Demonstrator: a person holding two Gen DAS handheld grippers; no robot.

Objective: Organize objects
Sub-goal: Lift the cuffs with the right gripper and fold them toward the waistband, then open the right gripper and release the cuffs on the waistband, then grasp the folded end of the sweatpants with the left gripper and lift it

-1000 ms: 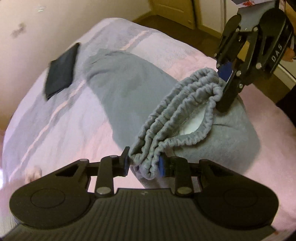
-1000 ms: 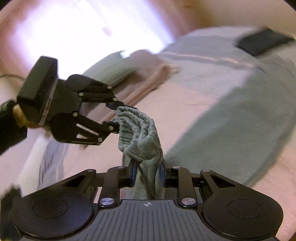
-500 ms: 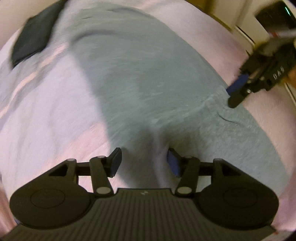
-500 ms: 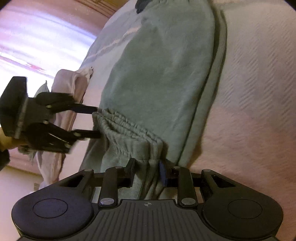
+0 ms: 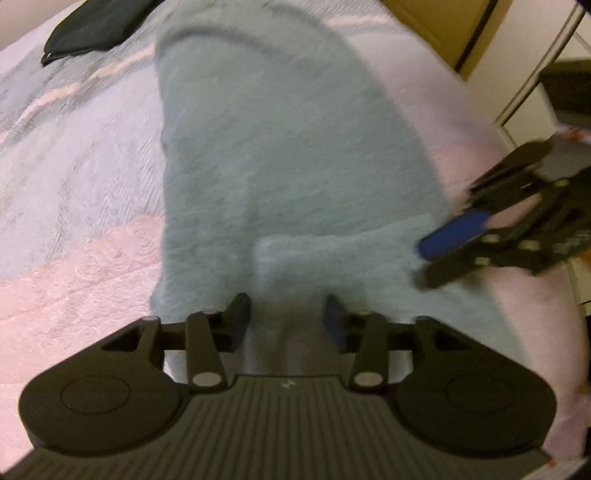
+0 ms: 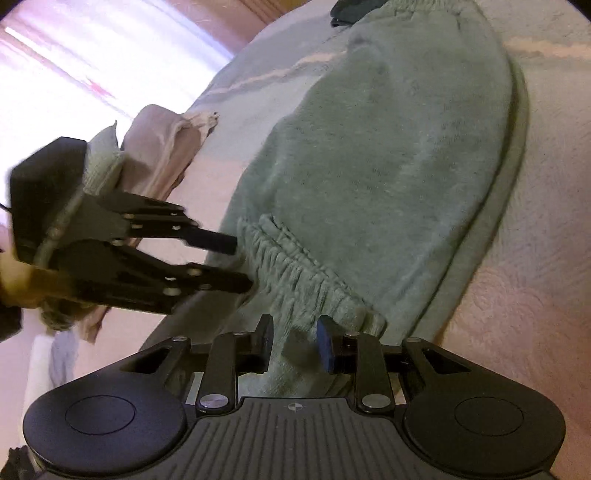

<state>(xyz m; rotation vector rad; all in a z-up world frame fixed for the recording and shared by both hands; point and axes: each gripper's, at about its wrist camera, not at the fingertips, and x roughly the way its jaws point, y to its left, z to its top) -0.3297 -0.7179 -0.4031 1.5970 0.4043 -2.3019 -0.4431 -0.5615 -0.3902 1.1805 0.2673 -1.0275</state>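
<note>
between the fingers of the right hand-held gripper (image 6: 294, 341), at the near edge of its view, sits the gathered elastic waistband (image 6: 295, 266) of the grey sweatpants (image 6: 388, 166); the pads sit close on either side of the bunched cloth, but whether they press it i cannot tell. to that gripper's left, the left hand-held gripper (image 6: 242, 264) comes in from the side with its tips at the far end of the same waistband. its jaws are apart and closing, and the fingertips (image 6: 218, 240) stand at the cloth's edge without clamping it. a hand (image 6: 14, 280) holds its body at the frame's left edge.

left wrist view (blurred): the left hand-held gripper (image 5: 286, 317) points steeply down at the sweatpants (image 5: 280, 147), fingers apart, grey cloth under the gap, nothing pinched. to its right the right hand-held gripper (image 5: 432, 258) shows a blue pad at the edge of the folded cloth.

beyond both grippers the sweatpants lie flat on the bed (image 5: 74, 184), which has a pink and grey striped cover. farther left of the right gripper, a heap of pale clothes (image 6: 162, 147) lies on the bed. at the far end, past the sweatpants, lies a dark folded item (image 5: 96, 26).
</note>
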